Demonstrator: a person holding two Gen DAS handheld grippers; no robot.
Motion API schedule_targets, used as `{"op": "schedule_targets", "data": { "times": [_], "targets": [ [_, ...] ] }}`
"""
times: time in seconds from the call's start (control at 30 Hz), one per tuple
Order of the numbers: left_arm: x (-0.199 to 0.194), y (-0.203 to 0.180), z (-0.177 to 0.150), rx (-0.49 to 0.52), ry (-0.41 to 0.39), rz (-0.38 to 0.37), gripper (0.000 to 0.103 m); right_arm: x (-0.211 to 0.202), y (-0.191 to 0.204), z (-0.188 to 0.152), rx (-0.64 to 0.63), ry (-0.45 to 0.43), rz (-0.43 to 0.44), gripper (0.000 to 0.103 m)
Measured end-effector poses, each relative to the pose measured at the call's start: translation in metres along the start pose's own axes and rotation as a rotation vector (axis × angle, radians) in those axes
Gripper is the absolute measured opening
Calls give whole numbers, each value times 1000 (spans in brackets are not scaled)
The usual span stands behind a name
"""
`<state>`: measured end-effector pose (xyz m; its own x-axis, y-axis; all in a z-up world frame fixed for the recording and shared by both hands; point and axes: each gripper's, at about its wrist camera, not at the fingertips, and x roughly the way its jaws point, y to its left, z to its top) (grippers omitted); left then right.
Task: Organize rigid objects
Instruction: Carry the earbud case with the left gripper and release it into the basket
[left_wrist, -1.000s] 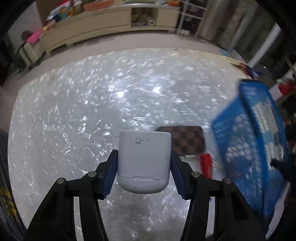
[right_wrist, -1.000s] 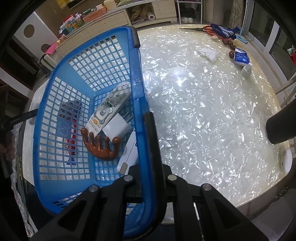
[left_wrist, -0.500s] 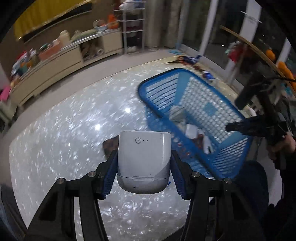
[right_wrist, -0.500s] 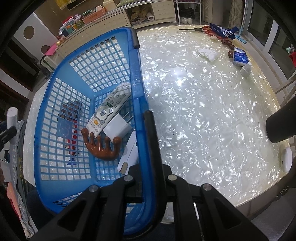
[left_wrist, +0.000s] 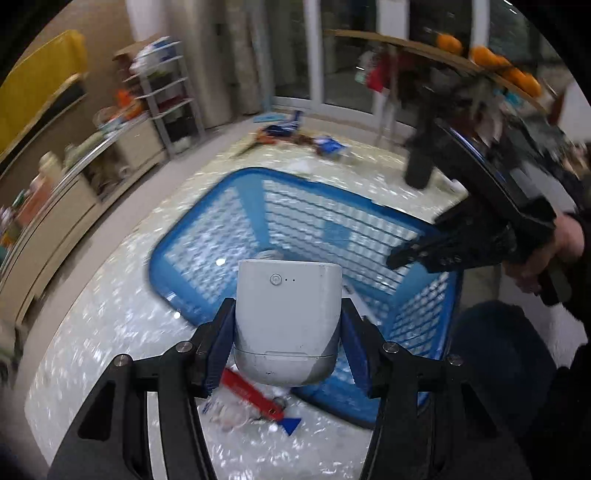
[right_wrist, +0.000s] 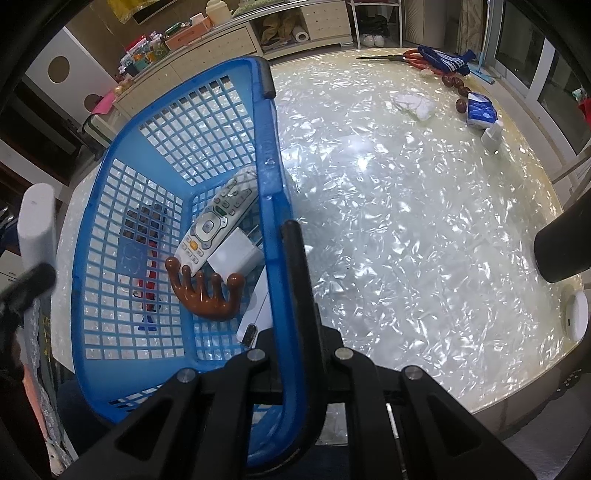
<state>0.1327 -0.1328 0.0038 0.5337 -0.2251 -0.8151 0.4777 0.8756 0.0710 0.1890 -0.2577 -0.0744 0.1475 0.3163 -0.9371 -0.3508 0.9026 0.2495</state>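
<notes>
My left gripper (left_wrist: 287, 332) is shut on a white power bank (left_wrist: 286, 317) and holds it in the air above the near rim of the blue plastic basket (left_wrist: 207, 221). The power bank also shows at the left edge of the right wrist view (right_wrist: 37, 218). My right gripper (right_wrist: 286, 258) is shut on the basket's rim (right_wrist: 271, 192) and holds the basket tilted. In the basket lie a grey remote control (right_wrist: 216, 225), a white charger (right_wrist: 236, 254), a brown wooden massager (right_wrist: 207, 291) and a white flat device (right_wrist: 255, 314).
A red pen-like object (left_wrist: 251, 393) and a blue scrap (left_wrist: 290, 424) lie on the shiny table under the left gripper. At the table's far end are scissors (right_wrist: 399, 57), a white cloth (right_wrist: 413, 103), a tissue pack (right_wrist: 480, 114) and brown beads (right_wrist: 456, 83).
My left gripper has swung right with the power bank, from over the bare table to above the basket. My right gripper still holds the basket rim, which has hardly moved.
</notes>
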Motion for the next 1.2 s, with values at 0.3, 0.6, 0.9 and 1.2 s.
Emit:
{"op": "schedule_targets", "data": {
  "times": [0.3,0.6,0.9,1.2],
  "targets": [
    [50,-9,10,53,56,-16,59,0,-2,0,-2,-5,9,7],
    [94,-12,24,114,143,-7,59,0,-3,0,-1,-6,11,7],
    [119,-13,32,162,208,15,59,1,-2,-1,4,-12,14,8],
    [122,-15,30,171,245,24,59,1,-1,-2,1,-16,11,8]
  ]
}}
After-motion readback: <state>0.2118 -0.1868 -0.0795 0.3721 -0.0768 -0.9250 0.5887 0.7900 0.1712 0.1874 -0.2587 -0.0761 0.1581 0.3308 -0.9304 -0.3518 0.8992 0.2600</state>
